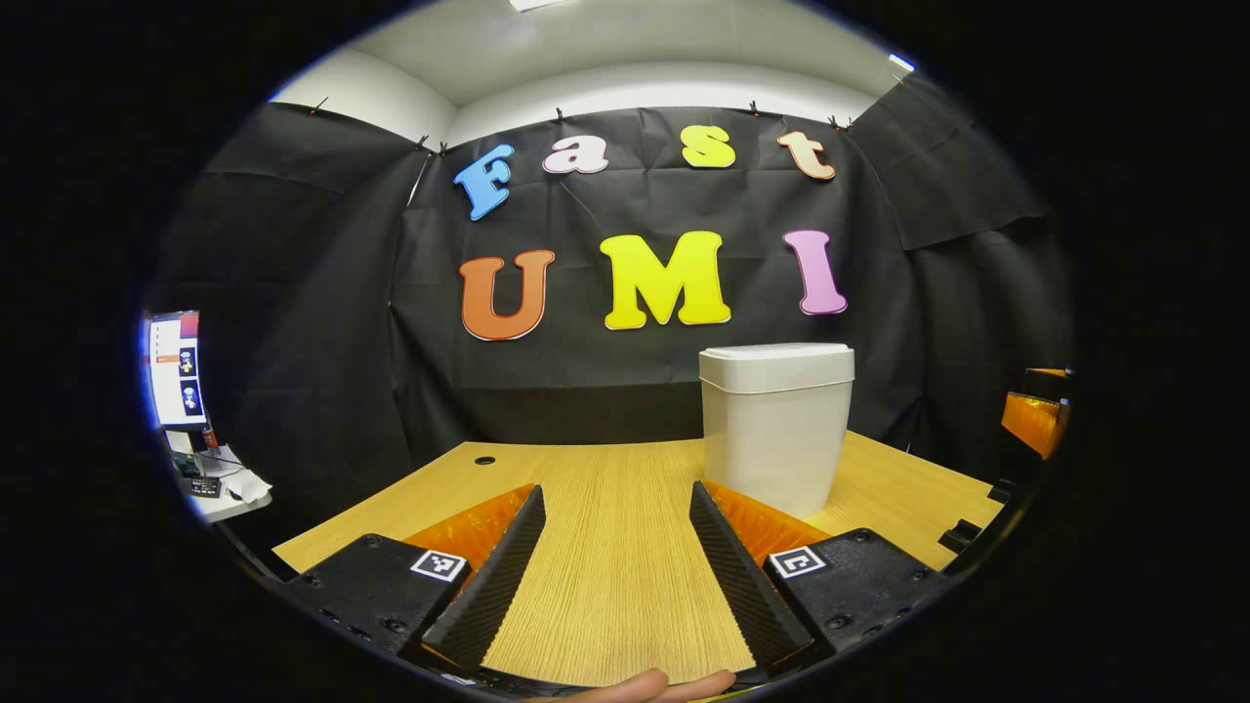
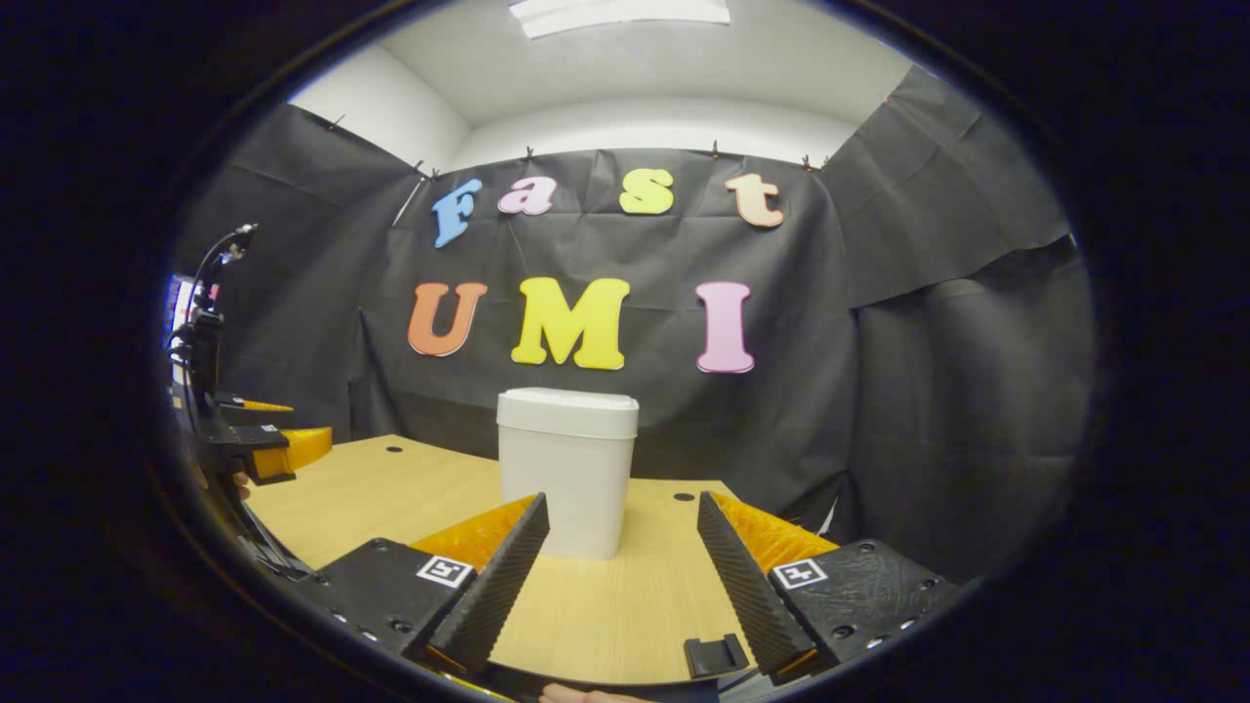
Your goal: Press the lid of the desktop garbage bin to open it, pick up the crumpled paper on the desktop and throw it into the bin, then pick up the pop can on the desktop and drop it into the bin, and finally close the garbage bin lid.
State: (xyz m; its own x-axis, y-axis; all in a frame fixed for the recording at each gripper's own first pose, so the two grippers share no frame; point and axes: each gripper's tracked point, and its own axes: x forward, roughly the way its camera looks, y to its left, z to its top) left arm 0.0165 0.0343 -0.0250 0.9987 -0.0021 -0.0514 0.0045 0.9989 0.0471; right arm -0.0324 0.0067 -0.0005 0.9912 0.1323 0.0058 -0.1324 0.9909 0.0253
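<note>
Standing upright on the worktop (image 1: 605, 547) with its lid down, the bin (image 2: 566, 469) lies ahead and slightly left of the right gripper (image 2: 623, 561), ahead-right of the left gripper (image 1: 617, 557), both fingers spread wide, holding nothing.

I'm looking into a small booth w/ black cloth (image 1: 293, 293) hung as walls on three sides, pinned along the top by small clips. Above the cloth I see white wall (image 2: 391, 107) and a white ceiling w/ a bright light panel (image 2: 620, 12) overhead. The desk (image 1: 615, 547) is light wood-grain laminate, lit evenly, w/ round cable holes (image 1: 484, 459) near its back edge. Off the desk's far left, in the left gripper view, a lit monitor (image 1: 176, 369) stands on a side surface w/ some clutter (image 1: 220, 478) below it; too small to tell what.
</note>
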